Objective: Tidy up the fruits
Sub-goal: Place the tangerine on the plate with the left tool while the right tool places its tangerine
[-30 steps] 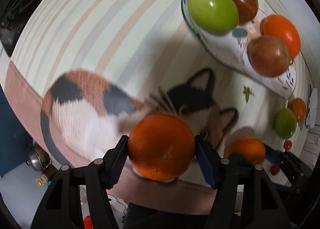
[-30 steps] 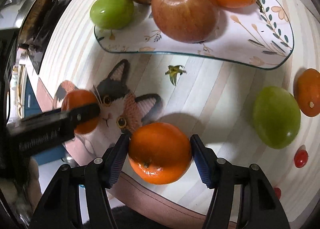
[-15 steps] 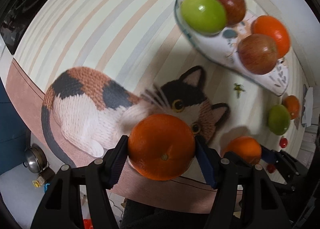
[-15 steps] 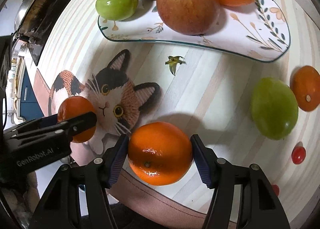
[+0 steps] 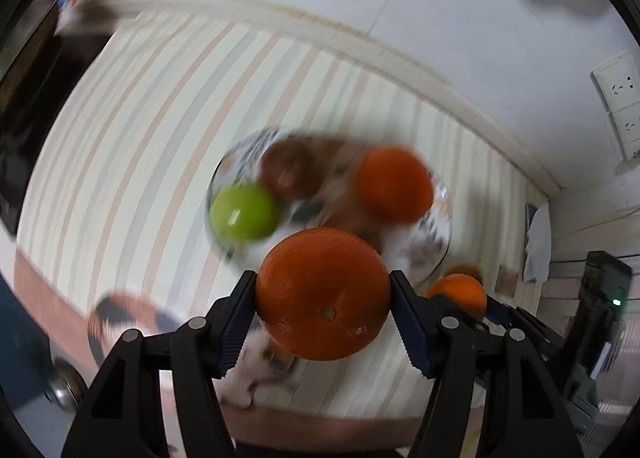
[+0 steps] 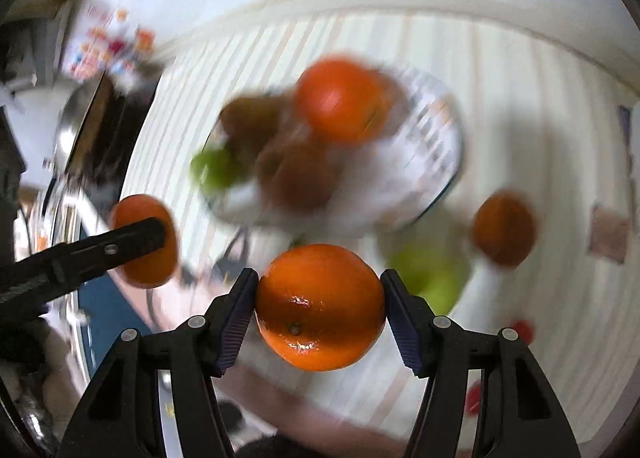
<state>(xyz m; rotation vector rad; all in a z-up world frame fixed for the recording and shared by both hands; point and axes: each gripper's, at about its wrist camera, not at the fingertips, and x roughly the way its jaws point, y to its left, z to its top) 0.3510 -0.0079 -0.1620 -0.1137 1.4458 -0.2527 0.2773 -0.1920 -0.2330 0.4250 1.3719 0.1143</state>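
left gripper [image 5: 323,294]: jaws clamped on orange [image 5: 323,294] | right gripper [image 6: 320,307]: jaws clamped on second orange [image 6: 320,307] | both held above bench | plate [image 5: 436,254] lay just ahead, blurred; which was nearer unclear

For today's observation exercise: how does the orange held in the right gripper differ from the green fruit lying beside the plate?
The held orange is orange and clamped in the right gripper; the green fruit is green, ungripped, lying on the striped cloth. The orange looks sharp; the green fruit is blurred. Both are round.
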